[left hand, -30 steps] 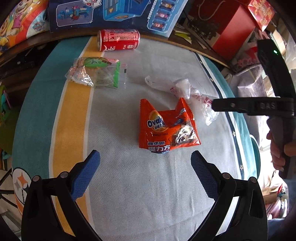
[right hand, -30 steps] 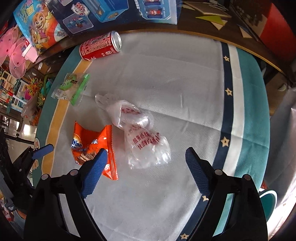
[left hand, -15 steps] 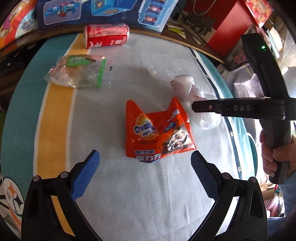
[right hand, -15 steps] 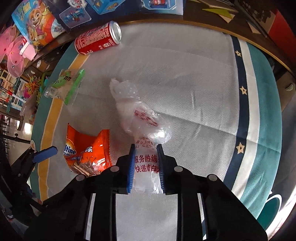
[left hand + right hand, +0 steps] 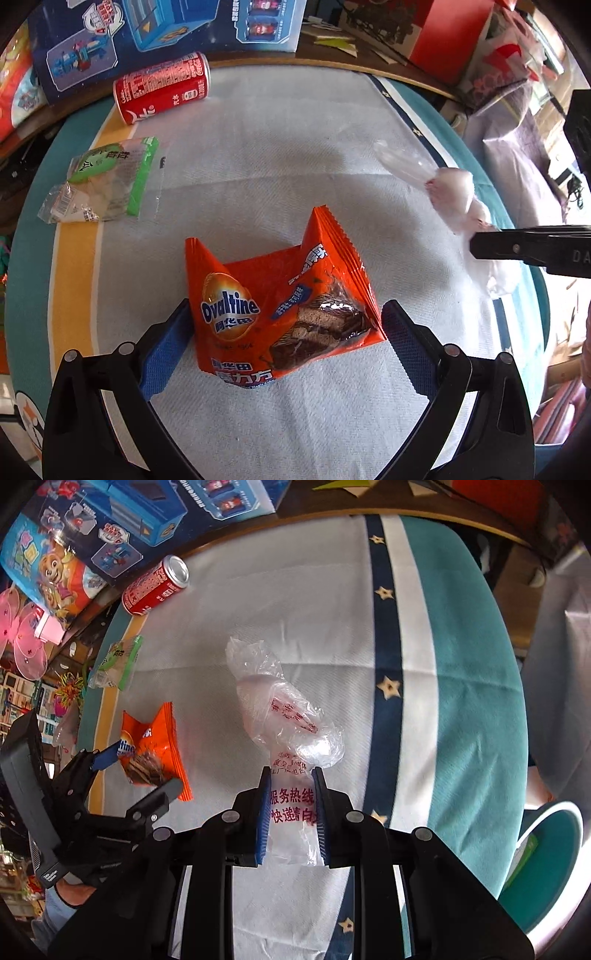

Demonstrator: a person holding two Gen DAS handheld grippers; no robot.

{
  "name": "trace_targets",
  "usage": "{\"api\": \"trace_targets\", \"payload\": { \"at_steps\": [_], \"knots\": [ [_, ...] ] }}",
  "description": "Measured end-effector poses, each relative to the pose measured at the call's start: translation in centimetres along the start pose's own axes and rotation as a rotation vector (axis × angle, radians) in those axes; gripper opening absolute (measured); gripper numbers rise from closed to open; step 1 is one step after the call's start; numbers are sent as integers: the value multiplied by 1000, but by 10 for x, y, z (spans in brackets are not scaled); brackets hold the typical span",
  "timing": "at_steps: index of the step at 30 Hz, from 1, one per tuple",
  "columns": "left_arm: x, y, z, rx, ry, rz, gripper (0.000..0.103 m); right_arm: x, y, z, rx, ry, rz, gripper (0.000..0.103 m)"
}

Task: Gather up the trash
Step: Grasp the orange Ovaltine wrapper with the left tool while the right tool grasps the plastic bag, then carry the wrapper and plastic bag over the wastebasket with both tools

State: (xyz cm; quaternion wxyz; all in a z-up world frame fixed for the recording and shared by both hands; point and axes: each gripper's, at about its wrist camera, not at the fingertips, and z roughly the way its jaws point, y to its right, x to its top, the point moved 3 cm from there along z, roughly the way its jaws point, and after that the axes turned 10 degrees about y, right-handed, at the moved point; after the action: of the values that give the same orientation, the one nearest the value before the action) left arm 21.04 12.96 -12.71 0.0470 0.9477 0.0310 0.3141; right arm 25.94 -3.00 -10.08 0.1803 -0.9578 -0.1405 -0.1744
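Two tools, two pieces of trash on the table.

Our right tool [image 5: 290, 805] is pressed together on the near end of the clear plastic bag [image 5: 284, 716], whose long axis runs straight away from it across the table [image 5: 332, 590]. Our left tool [image 5: 286, 343] stands spread, its blue pads either side of the orange Ovaltine wrapper [image 5: 273, 306] and apparently not yet pressing; the wrapper lies broadside between them, so we judge a plain squeeze would take it. The green wrapper [image 5: 107, 177] and the red can [image 5: 162, 86] lie further off, nearer our left hand. We cannot make out where the trash is meant to go.
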Motion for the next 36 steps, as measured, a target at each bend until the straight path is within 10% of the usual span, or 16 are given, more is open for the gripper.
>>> {"api": "trace_targets", "payload": {
  "at_steps": [3,5,8,36],
  "knots": [
    [-1,2,-3,15,11,6,84,-7,5,-6,13,9,22,20],
    [-1,2,-7,27,17,-6,52,-12,9,-13,24,19,37,20],
    [-1,3,-13,22,9,-33,30,-19,16,-24,43,36,60,20],
    [-7,210,-65,-200,-2,256,28,-123,200,-173,-12,289,415,21]
  ]
}}
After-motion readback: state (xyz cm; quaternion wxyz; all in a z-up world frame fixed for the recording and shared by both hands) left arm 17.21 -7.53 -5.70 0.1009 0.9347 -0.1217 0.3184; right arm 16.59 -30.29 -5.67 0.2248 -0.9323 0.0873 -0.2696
